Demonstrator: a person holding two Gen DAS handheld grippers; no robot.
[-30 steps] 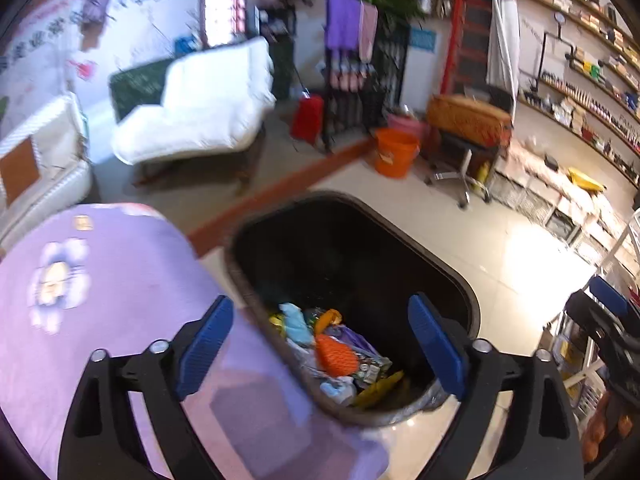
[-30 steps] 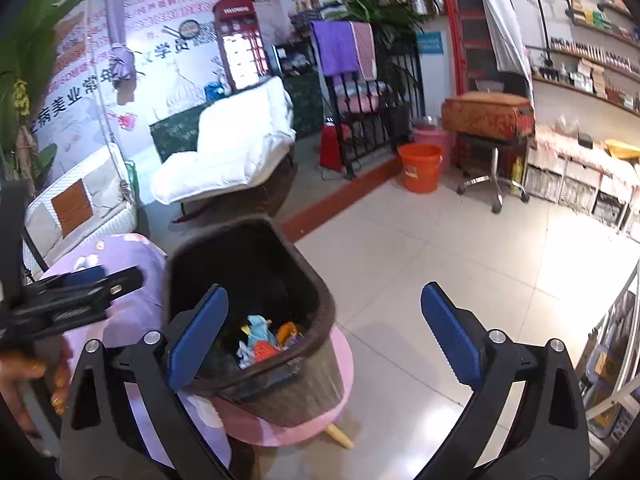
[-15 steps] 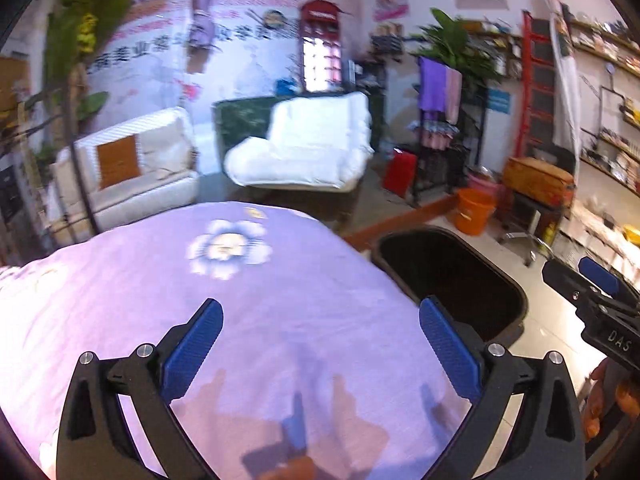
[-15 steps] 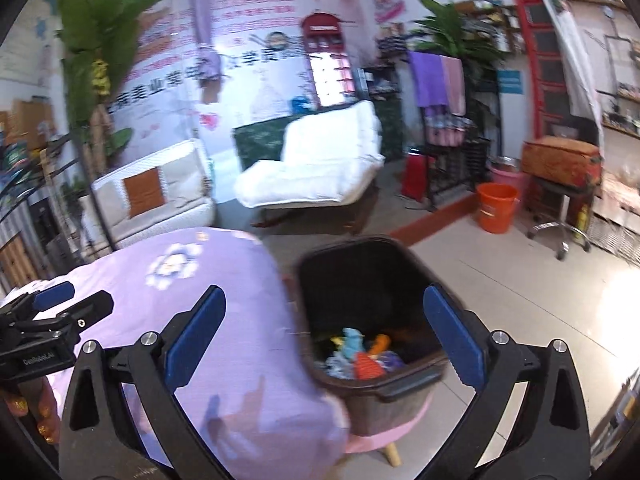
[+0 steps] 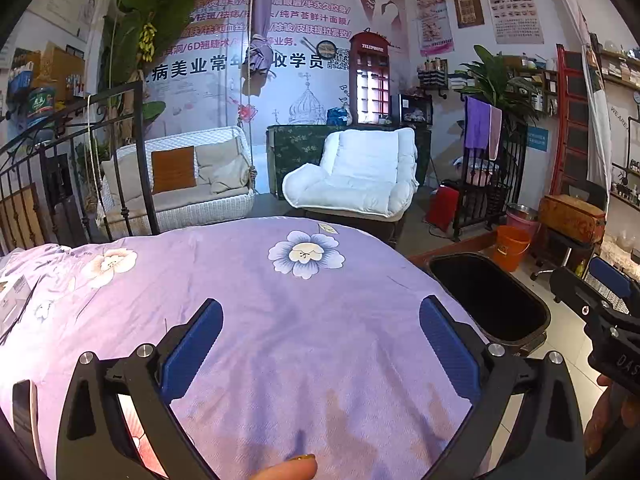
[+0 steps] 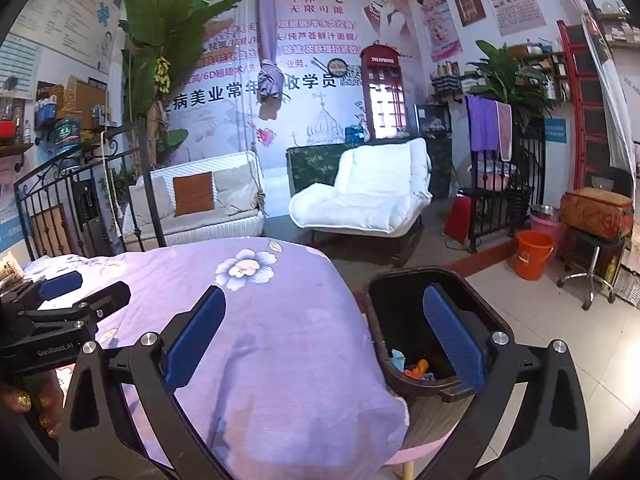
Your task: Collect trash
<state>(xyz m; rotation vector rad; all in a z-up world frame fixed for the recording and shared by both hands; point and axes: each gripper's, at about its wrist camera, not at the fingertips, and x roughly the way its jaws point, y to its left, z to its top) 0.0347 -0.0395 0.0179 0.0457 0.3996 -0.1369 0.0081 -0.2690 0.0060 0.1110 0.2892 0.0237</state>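
Observation:
A dark trash bin point(image 6: 472, 292) stands at the right edge of a bed with a purple flowered cover point(image 6: 272, 320); colourful wrappers point(image 6: 416, 366) lie in its bottom. The bin also shows in the left wrist view point(image 5: 532, 304). My left gripper point(image 5: 320, 344) is open and empty above the purple cover point(image 5: 304, 312). My right gripper point(image 6: 324, 332) is open and empty, over the bed's edge and the bin. Each gripper shows at the edge of the other's view: the left gripper point(image 6: 60, 304), the right gripper point(image 5: 608, 300).
A small white box point(image 5: 12, 296) and a phone point(image 5: 24, 408) lie at the bed's left side. A black iron headboard point(image 5: 80, 168) stands at the left. A white armchair point(image 5: 360, 176), an orange bucket point(image 6: 534, 254) and a stool point(image 6: 592, 248) stand on the floor beyond.
Both grippers swung left and up, away from over the bin and toward the bed. The bin moved from the centre of both views to the right side. Both stayed open and empty.

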